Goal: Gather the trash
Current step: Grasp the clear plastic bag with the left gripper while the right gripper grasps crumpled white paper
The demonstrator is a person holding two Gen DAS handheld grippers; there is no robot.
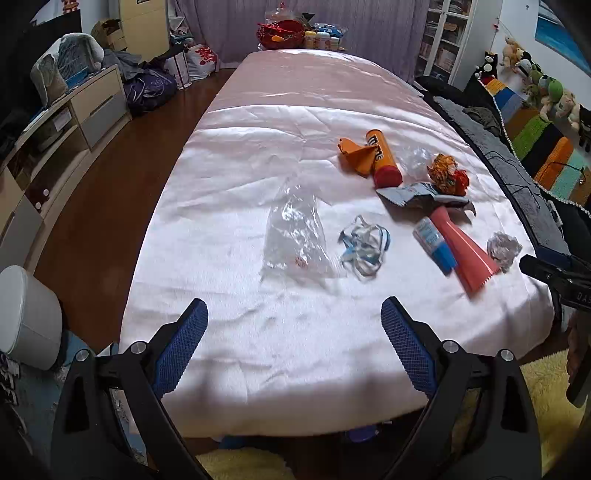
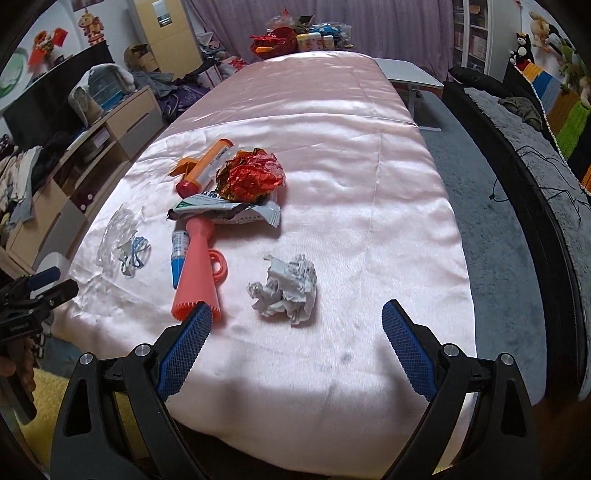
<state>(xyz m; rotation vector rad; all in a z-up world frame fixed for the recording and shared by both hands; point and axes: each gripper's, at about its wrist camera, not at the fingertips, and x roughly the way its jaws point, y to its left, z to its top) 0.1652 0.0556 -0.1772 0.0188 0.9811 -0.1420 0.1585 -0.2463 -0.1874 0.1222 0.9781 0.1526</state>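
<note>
Trash lies scattered on a table under a pale pink cloth (image 1: 258, 350). A clear plastic bag (image 1: 295, 236) and a blue-white strap tangle (image 1: 364, 251) lie ahead of my left gripper (image 1: 293, 314), which is open and empty over the near end. A crumpled white paper ball (image 2: 286, 291) sits just beyond my right gripper (image 2: 297, 317), also open and empty. Further back lie a pink cone (image 2: 194, 275), a small blue tube (image 2: 177, 254), a foil wrapper (image 2: 229, 214), a crumpled red foil ball (image 2: 251, 177) and an orange tube (image 2: 207, 164).
A white bin (image 1: 27, 317) stands on the floor left of the table. A low cabinet (image 1: 62, 122) lines the left wall. A dark sofa (image 2: 517, 155) with a grey rug runs along the right. Red toys and bottles (image 1: 295, 33) crowd the table's far end.
</note>
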